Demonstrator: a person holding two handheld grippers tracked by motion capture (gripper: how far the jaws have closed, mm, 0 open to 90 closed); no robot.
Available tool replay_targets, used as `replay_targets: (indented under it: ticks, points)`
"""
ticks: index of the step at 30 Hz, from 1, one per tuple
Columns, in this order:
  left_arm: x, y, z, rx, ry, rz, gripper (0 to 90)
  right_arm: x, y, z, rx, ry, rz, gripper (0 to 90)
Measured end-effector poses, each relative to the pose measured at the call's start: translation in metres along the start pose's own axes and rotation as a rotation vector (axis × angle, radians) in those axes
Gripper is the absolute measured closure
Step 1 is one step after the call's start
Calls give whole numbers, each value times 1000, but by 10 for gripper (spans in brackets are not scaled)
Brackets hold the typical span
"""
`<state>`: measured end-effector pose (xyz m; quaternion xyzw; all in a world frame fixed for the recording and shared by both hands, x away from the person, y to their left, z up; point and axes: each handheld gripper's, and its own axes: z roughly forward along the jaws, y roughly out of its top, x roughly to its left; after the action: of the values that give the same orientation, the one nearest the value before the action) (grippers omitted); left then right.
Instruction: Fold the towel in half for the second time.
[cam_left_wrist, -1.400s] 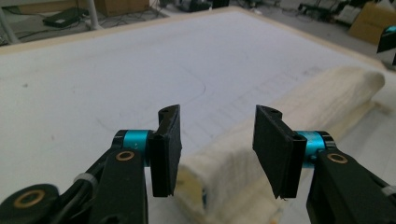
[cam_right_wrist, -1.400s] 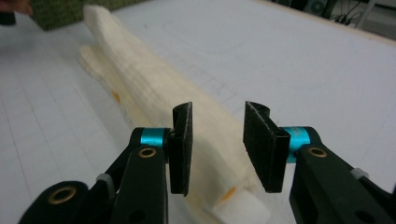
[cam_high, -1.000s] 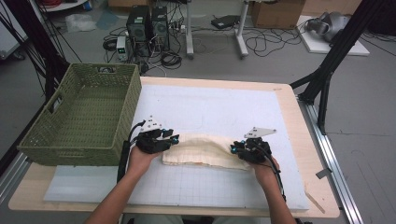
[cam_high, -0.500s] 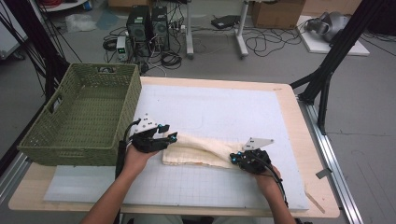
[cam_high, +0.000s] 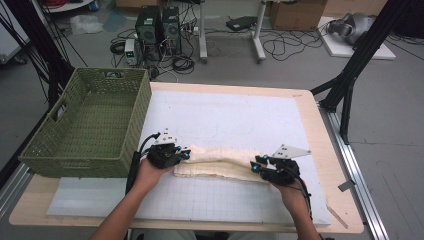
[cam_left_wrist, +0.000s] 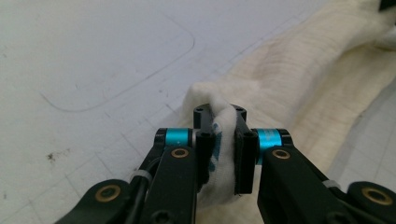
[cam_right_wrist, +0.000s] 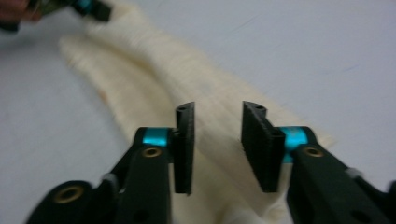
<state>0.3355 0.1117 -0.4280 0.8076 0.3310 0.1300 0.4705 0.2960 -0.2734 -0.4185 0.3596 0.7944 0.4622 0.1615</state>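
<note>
A cream towel (cam_high: 220, 162) lies folded in a long band across the white mat (cam_high: 235, 120). My left gripper (cam_high: 184, 154) is shut on the towel's left end; in the left gripper view a fold of the towel (cam_left_wrist: 285, 70) is pinched in my left gripper (cam_left_wrist: 226, 140). My right gripper (cam_high: 256, 166) is at the towel's right end. In the right gripper view the right gripper (cam_right_wrist: 217, 126) stands open over the towel (cam_right_wrist: 154, 79), with nothing clamped between its pads.
A green woven basket (cam_high: 90, 122) stands at the left of the table, its near wall close to my left hand. The table's wooden edge (cam_high: 320, 130) runs along the right. Cables and computer cases (cam_high: 160, 22) lie on the floor beyond the table.
My right gripper has slid back toward the table's near edge and now stands open over the towel's right end. The left gripper has stayed in place, still pinching the left end.
</note>
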Motion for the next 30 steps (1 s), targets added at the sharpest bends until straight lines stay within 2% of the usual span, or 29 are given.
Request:
replay_targets:
  ticks: [2,3,5,7,9,10,11,12,13,14,15,19,20,22,23,25,27,30]
  points:
    - [-2,-2,-5,-13,-2,12,840,-6,6,-4,-31,-88,48,494]
    - [-4,-5,-6,-17,-3,15,845,-10,8,-3,-28,-115,73,480]
    - [-6,-8,-10,-37,-9,15,850,-14,11,2,-15,-160,92,424]
    - [-8,-11,-12,-51,-11,12,851,-16,12,8,-17,-148,111,394]
    - [-7,-13,-12,-54,-12,5,850,-18,13,17,5,-134,134,390]
    - [-7,-14,-12,-51,-14,-1,849,-20,13,21,36,-120,137,431]
    - [-7,-15,-12,-53,-19,-9,847,-21,12,25,70,-97,138,538]
    - [-7,-16,-13,-51,-19,-6,844,-21,12,27,93,-68,135,639]
    - [-8,-17,-13,-53,-23,-13,843,-19,10,29,125,-48,110,736]
    - [-8,-18,-14,-55,-27,-20,841,-17,9,28,137,-30,88,812]
    - [-8,-19,-16,-52,-30,-21,838,-14,8,27,138,-21,69,851]
    - [-9,-23,-21,-39,-47,-51,799,-6,0,18,149,16,27,865]
    - [-10,-24,-22,-36,-49,-64,776,-4,-3,14,147,10,14,865]
    - [-10,-24,-25,-35,-41,-90,651,0,-8,9,131,6,2,863]
    - [-9,-23,-28,-58,-26,-115,573,2,-10,6,129,5,-12,862]
    - [-6,-18,-34,-111,7,-133,478,6,-16,3,135,0,-32,862]
    - [-2,-13,-39,-147,28,-137,451,9,-20,3,149,-8,-49,861]
    - [0,-2,-44,-207,28,-136,445,13,-25,7,176,-28,-71,847]
